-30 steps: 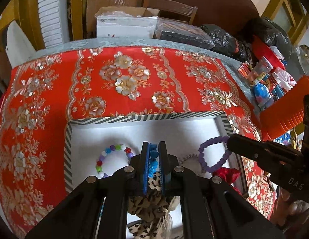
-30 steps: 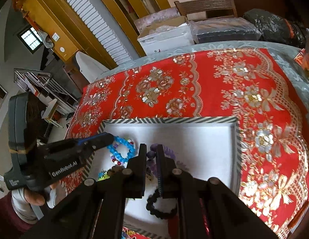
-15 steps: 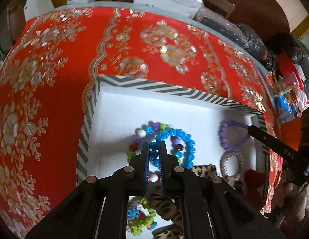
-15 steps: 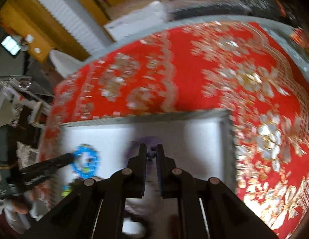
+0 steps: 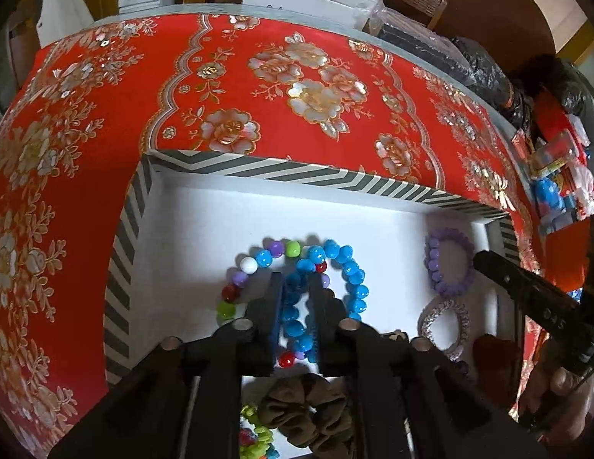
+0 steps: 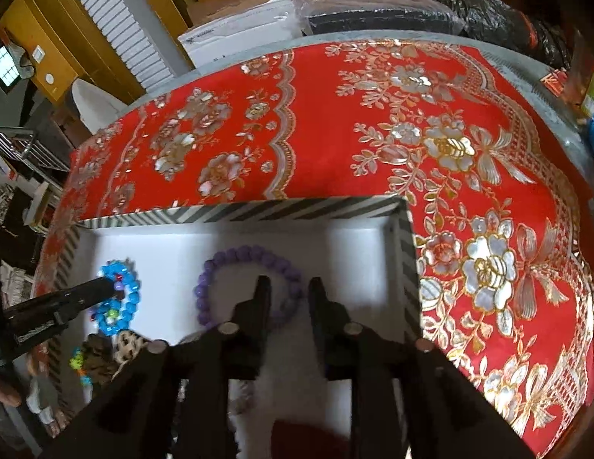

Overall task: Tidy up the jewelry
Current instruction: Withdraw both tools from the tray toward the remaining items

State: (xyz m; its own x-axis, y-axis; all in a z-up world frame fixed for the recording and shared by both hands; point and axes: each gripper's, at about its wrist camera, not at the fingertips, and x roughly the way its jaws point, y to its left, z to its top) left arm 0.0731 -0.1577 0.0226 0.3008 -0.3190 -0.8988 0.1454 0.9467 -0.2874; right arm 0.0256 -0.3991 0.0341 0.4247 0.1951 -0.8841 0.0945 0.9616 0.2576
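left gripper (image 5: 296, 298) – parted over blue bracelet (image 5: 335, 287) | right gripper (image 6: 285, 298) – seemingly open

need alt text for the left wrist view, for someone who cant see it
The left gripper, jaws slightly apart, straddles a blue bead bracelet lying over a multicoloured bead bracelet in a white tray with a striped rim. A purple bead bracelet lies by the right gripper, on a red floral tablecloth.

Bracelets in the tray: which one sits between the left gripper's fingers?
The blue bracelet, all blue beads, overlapping the multicolour one. The purple bracelet lies apart, by the right gripper.
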